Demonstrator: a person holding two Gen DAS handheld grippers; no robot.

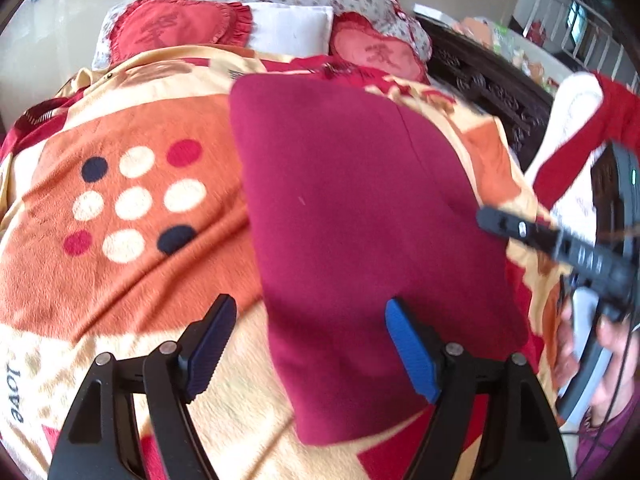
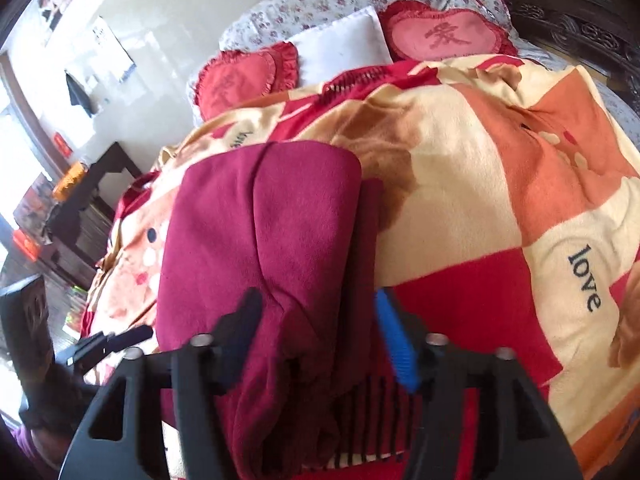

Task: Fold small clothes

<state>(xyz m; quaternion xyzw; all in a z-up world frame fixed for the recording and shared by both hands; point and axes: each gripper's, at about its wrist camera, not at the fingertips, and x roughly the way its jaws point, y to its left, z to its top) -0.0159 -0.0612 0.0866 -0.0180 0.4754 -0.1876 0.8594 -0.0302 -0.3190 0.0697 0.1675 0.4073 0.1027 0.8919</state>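
Observation:
A dark red folded garment lies flat on an orange, cream and red blanket. My left gripper is open above its near left edge, the right finger over the cloth, the left finger over the blanket. In the right wrist view the same garment shows folded, with bunched cloth near the camera. My right gripper is open, with the bunched near end of the garment lying between its fingers. The right gripper also shows in the left wrist view at the garment's right edge.
Two red heart cushions and a white pillow lie at the bed's head. A dark carved wooden frame runs along the right. A dark side table stands left of the bed.

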